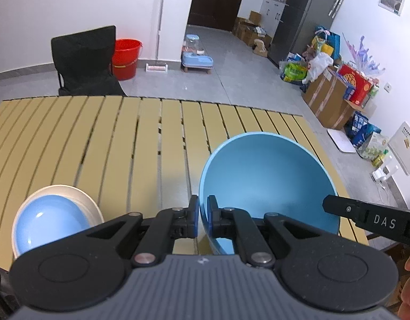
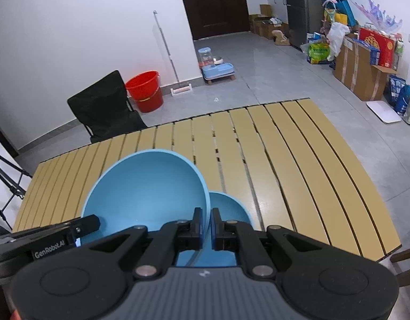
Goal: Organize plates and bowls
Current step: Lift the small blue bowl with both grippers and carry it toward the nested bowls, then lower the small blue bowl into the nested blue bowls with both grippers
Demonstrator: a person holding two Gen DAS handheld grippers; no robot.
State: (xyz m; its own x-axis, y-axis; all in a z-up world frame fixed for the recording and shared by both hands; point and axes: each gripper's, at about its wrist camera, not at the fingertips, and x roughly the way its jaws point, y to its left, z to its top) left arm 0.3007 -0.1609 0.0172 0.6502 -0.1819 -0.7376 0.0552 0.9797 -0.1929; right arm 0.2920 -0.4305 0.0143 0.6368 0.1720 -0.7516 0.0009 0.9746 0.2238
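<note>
My left gripper [image 1: 202, 209] was clamped on the near-left rim of the large blue bowl [image 1: 266, 181], one finger inside the wall and one outside, the bowl tipped so its hollow faced away from me. My right gripper [image 2: 206, 222] pinched the opposite side of that same rim, and in the left wrist view its black finger reached in against the bowl's right edge. Both claws were closed tight on the rim, sharing the one bowl between them above the yellow slatted table [image 1: 111, 138]. In the right wrist view a smaller blue bowl [image 2: 229, 208] sat just beside and behind the big one, partly hidden by my fingers; I could not tell whether the two touched. On the table's near-left part, in the left wrist view, a pale blue plate [image 1: 50, 221] lay on a white plate [image 1: 79, 197]. Beyond the table stood a black chair [image 1: 84, 61] and a red bucket [image 1: 126, 58] on the grey floor.
</note>
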